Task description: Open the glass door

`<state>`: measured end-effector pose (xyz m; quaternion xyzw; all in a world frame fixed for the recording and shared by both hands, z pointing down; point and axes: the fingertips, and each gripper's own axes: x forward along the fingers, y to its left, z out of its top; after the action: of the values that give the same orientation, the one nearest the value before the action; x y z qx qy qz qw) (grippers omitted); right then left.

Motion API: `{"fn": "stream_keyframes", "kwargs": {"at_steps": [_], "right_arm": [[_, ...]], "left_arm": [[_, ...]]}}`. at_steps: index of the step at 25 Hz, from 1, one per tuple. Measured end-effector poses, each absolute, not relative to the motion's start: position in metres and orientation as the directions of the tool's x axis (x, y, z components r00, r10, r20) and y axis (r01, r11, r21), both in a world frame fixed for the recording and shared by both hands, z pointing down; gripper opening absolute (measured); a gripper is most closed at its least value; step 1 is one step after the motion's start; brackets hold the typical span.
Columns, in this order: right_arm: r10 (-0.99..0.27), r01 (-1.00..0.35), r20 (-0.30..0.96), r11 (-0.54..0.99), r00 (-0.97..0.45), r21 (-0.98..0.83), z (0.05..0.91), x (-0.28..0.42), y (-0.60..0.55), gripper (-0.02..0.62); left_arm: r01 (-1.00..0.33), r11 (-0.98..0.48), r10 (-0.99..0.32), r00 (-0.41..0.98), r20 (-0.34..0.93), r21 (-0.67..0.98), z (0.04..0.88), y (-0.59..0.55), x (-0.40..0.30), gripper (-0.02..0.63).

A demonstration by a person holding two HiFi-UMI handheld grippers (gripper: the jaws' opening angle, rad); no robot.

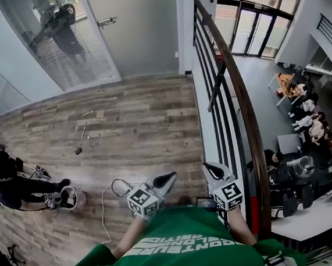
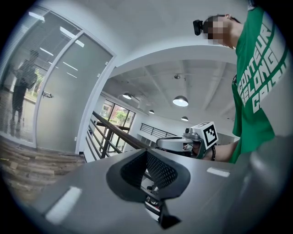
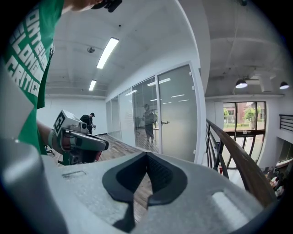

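Close above the person's green shirt [image 1: 176,239], the left gripper [image 1: 169,179] and right gripper [image 1: 211,169] sit side by side, each with its jaws pressed together on nothing, near the railing [image 1: 231,82] along the wooden floor's [image 1: 124,122] right edge, and the glass door [image 1: 139,32] stands closed at the floor's far edge, well apart from both.

Frosted glass door [image 1: 138,30], white-framed, upright and shut, metal lever handle [image 1: 107,21] on its left edge.
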<state>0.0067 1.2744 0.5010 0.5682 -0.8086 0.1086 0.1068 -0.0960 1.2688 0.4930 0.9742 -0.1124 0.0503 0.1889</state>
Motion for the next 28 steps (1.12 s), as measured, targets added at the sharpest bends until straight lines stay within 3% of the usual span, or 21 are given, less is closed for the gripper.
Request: {"fn": "stream_keyframes", "kwargs": {"at_steps": [14, 28], "right_arm": [[-0.905, -0.954, 0.310, 0.297, -0.292, -0.029, 0.510, 0.042, 1.275, -0.007], [-0.894, -0.955, 0.346, 0.297, -0.285, -0.020, 0.516, 0.040, 1.202, -0.006]], "left_arm": [[-0.203, -0.909, -0.166, 0.977, 0.130, 0.364, 0.504, 1.270, -0.061, 0.017], [-0.174, -0.904, -0.145, 0.984, 0.104, 0.390, 0.507, 1.188, -0.045, 0.017]]}}
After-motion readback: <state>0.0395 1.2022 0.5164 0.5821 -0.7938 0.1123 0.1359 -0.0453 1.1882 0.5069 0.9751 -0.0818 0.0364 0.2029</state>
